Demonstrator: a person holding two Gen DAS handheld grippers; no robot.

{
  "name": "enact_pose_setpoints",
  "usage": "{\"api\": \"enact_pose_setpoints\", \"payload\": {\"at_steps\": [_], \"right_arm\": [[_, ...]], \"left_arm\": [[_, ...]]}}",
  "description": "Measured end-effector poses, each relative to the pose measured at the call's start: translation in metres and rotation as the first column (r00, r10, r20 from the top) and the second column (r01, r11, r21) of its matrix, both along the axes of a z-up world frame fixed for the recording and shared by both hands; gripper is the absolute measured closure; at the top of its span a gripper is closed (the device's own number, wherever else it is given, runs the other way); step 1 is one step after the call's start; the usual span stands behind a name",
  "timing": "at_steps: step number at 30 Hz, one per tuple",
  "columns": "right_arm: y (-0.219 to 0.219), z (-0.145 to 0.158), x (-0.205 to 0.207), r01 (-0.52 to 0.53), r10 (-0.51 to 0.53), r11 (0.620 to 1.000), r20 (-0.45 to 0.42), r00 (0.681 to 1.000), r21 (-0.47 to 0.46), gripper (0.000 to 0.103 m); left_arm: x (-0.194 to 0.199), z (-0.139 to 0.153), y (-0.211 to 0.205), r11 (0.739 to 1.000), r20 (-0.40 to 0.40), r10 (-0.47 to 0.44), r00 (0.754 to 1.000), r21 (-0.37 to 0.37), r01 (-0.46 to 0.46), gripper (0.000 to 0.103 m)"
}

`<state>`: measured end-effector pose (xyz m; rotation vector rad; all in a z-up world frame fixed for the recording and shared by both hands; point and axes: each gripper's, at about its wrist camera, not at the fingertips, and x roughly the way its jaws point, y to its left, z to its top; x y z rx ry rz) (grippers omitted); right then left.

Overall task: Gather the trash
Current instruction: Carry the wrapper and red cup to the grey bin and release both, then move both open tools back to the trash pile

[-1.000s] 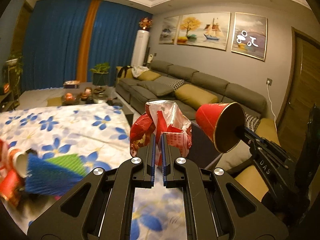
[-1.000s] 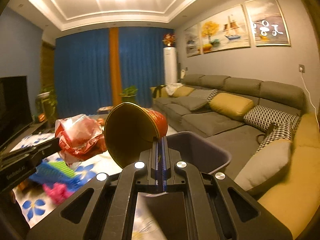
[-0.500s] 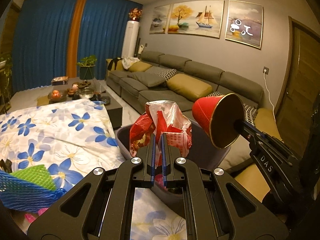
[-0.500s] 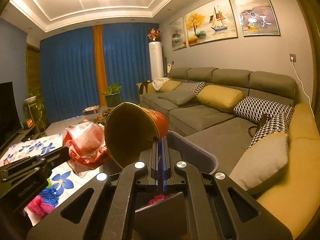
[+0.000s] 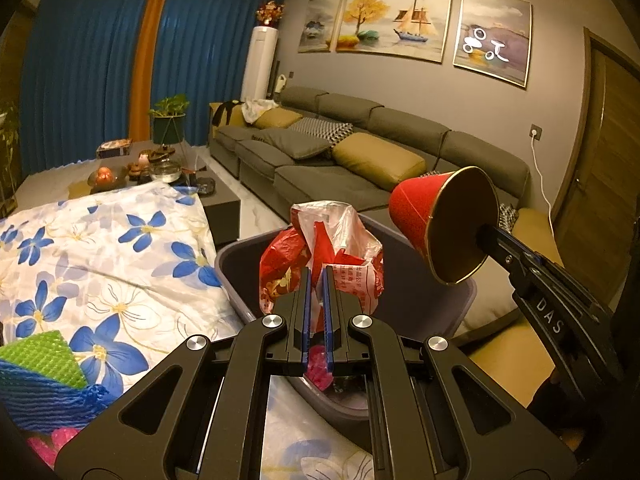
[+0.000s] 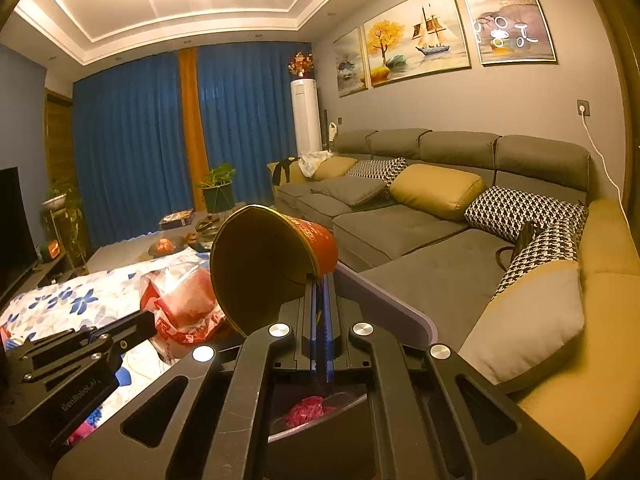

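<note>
- The left hand-held gripper (image 5: 316,276), at lower centre of its view, is pinched tight on a crumpled red-and-clear plastic bag (image 5: 324,240) — light, soft, slippery film, best held by a bunched fold.
- The right hand-held gripper (image 6: 320,280) is clamped on the rim of a red paper cup (image 6: 276,264), gold inside — light but easily crushed.
- Both hang over the grey bin (image 5: 460,300) beside the floral-covered surface (image 5: 120,248); pink trash already lies inside.
</note>
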<state>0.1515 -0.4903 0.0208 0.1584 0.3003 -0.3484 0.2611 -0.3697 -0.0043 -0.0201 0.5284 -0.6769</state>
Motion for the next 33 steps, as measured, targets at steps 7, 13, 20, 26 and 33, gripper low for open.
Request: {"api": "enact_pose_setpoints", "payload": {"at_steps": [7, 13, 20, 26, 33], "right_arm": [[-0.005, -0.003, 0.004, 0.004, -0.004, 1.0, 0.002, 1.0, 0.015, 0.099], [-0.006, -0.007, 0.009, -0.003, 0.003, 1.0, -0.012, 1.0, 0.022, 0.097], [-0.009, 0.003, -0.009, 0.027, -0.028, 0.999, 0.038, 0.999, 0.037, 0.061], [0.005, 0.015, -0.033, 0.038, -0.038, 0.999, 0.081, 0.996, 0.01, 0.037], [0.029, 0.019, -0.051, 0.011, -0.01, 1.0, 0.086, 0.996, -0.007, 0.026]], "left_arm": [[0.005, -0.006, -0.006, 1.0, -0.026, -0.013, 1.0, 0.003, 0.013, 0.098], [0.006, -0.011, -0.013, 0.999, -0.045, -0.044, 0.998, 0.011, 0.045, 0.097], [0.005, -0.013, 0.001, 1.0, -0.037, 0.016, 0.999, 0.012, -0.016, 0.037], [-0.01, -0.003, 0.029, 0.994, 0.003, 0.108, 0.994, 0.007, -0.108, 0.022], [-0.033, 0.004, 0.064, 0.978, 0.036, 0.208, 0.977, 0.025, -0.209, 0.017]]}}
